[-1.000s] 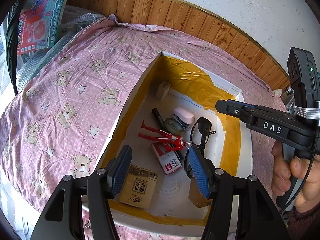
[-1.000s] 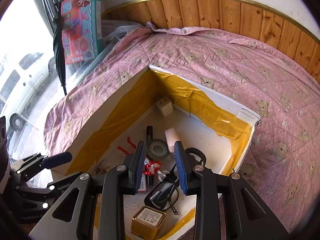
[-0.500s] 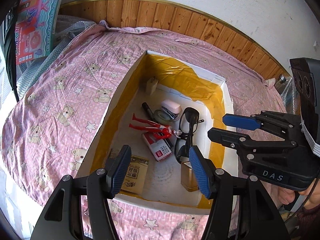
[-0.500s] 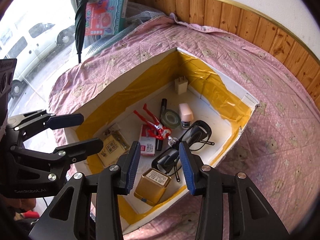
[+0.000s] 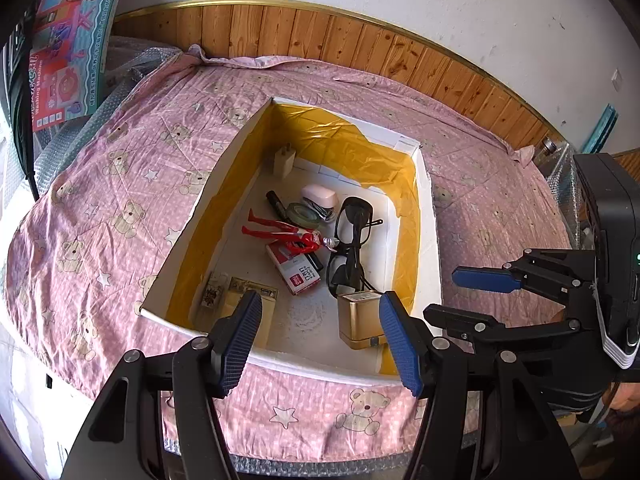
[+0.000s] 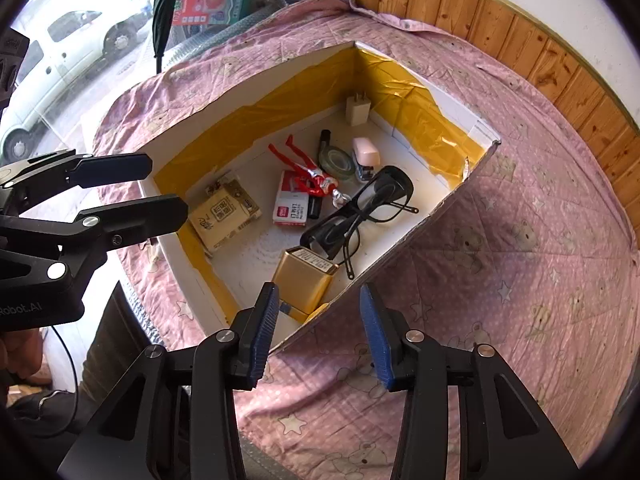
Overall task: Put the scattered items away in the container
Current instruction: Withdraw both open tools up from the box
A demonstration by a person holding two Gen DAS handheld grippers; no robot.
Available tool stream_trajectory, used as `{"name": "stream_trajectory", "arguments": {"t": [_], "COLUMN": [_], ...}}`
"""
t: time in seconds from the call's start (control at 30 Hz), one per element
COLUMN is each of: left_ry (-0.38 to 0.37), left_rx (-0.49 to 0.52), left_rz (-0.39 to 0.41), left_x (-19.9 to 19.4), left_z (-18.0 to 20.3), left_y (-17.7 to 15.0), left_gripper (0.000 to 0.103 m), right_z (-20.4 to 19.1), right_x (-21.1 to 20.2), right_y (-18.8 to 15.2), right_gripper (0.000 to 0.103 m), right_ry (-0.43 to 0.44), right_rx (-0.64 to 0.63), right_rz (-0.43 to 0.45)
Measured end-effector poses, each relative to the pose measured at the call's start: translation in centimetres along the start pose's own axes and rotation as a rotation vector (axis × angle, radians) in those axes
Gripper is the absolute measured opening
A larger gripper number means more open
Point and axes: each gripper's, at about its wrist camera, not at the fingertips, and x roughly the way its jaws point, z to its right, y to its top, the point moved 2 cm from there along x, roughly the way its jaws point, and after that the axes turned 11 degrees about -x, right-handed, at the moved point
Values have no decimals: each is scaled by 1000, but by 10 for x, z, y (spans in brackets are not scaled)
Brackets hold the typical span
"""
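So I'm basically wrapping this one up, far as I can judge. I'm holding my left gripper [image 5: 320,336] and right gripper [image 6: 318,332] over the near edge of the container [image 5: 430,216], both spread wide with nothing between the pads. Everything I can spot is sitting inside the box: the glasses [image 6: 360,208], the red figure [image 5: 288,234], the gold tin [image 6: 304,280] in the near corner, the brown packet [image 6: 224,216], the staples box [image 5: 298,268], the tape roll [image 6: 338,162] and the charger plug [image 5: 285,160] at the far end. The pink bear quilt [image 5: 120,184] around it is looking bare. I'm thinking the next move is just scanning for stragglers, then pulling both tools clear.
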Motion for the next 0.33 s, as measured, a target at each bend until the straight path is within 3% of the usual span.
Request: {"name": "stream_trajectory", "arguments": {"t": [0.33], "left_ry": [-8], "left_rx": [6], "left_rz": [20], "left_x": [-18], "left_z": [3], "left_y": [-12], "left_gripper": [62], "right_z": [-15], "right_x": [-13], "right_y": [-4], "right_gripper": [47], "right_ry": [-37], "right_rx": [-30], "right_rz": [10]}}
